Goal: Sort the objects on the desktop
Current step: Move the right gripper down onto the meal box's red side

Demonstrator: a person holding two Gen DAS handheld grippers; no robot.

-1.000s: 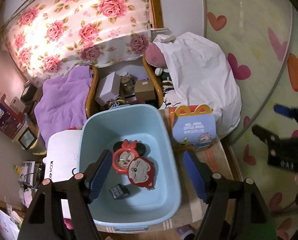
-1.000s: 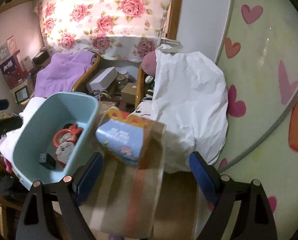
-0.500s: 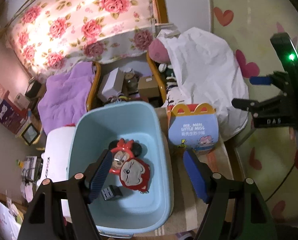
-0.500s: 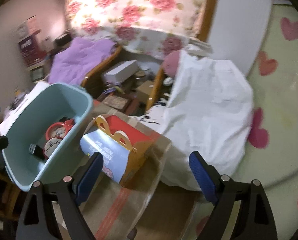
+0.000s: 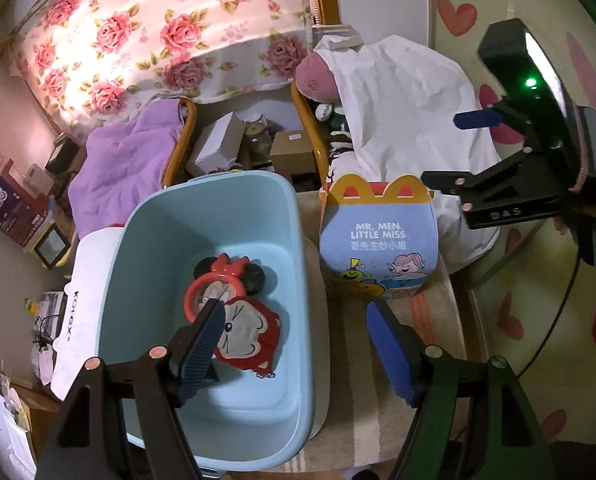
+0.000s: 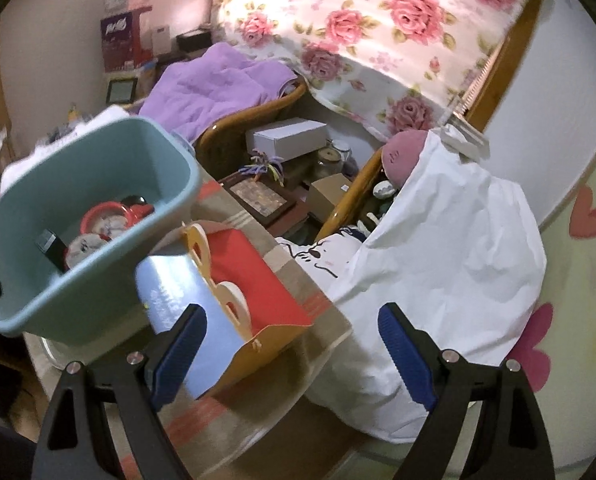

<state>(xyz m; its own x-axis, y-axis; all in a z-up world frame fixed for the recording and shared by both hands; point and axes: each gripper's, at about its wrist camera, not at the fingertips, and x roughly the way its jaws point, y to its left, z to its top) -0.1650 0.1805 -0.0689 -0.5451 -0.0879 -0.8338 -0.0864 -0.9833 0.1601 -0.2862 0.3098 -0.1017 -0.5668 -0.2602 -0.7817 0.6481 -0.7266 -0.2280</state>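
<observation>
Two spread, empty claws, left claw (image 5: pixel 293 344) and right claw (image 6: pixel 291 340): I judge my right, closing carelessly, could crush the meal box (image 6: pixel 233 312) ahead beside the tub (image 5: pixel 217 280).

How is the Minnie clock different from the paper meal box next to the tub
The clock lies flat inside the blue tub; the meal box stands upright outside it on the striped mat. The clock is round and red with black ears; the box is blue with yellow arched handles and printed words. The box looks clearly bigger. Both carry cartoon characters.
</observation>
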